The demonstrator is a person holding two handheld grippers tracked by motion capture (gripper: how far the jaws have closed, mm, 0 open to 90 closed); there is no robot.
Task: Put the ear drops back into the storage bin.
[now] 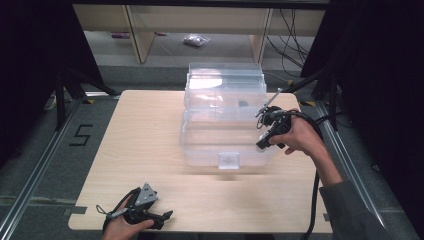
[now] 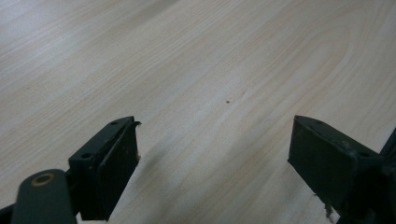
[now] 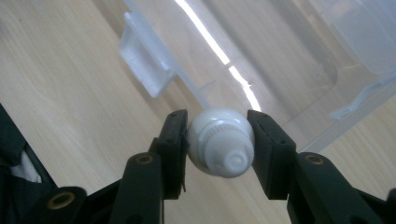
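1. Holding a small white ball-like thing with a ribbed cap (image 3: 220,142) in my right claw (image 3: 219,140), I have the pick-up behind me: both jaws press on its sides and it sits squarely between them.
2. From above, my right claw (image 1: 270,131) hangs over the right front corner of the clear plastic box (image 1: 225,145), whose lid stands tipped up at the back. The white thing (image 1: 261,145) peeps out below my hand, just at the box's rim.
3. Looking along the right claw, I see the box's clear wall (image 3: 299,70) and its front latch (image 3: 144,56) beyond the white thing, with bare worktop (image 3: 56,93) to one side. So the thing is over the edge of the box, still in the air, not resting on anything.
4. Inside the box there is a small dark item (image 1: 243,103) towards the back; I cannot tell what it is.
5. My left claw (image 1: 150,212) waits at the near edge of the worktop (image 1: 135,145), well apart from the box. Its own camera shows both jaws spread wide over plain wood (image 2: 210,70), with nothing between them.
6. As I judge it, the job is about halfway: the thing is gripped and brought to the box.
7. What is left, I reckon: carry it in past the rim, lower it, let go, and perhaps close the lid afterwards.
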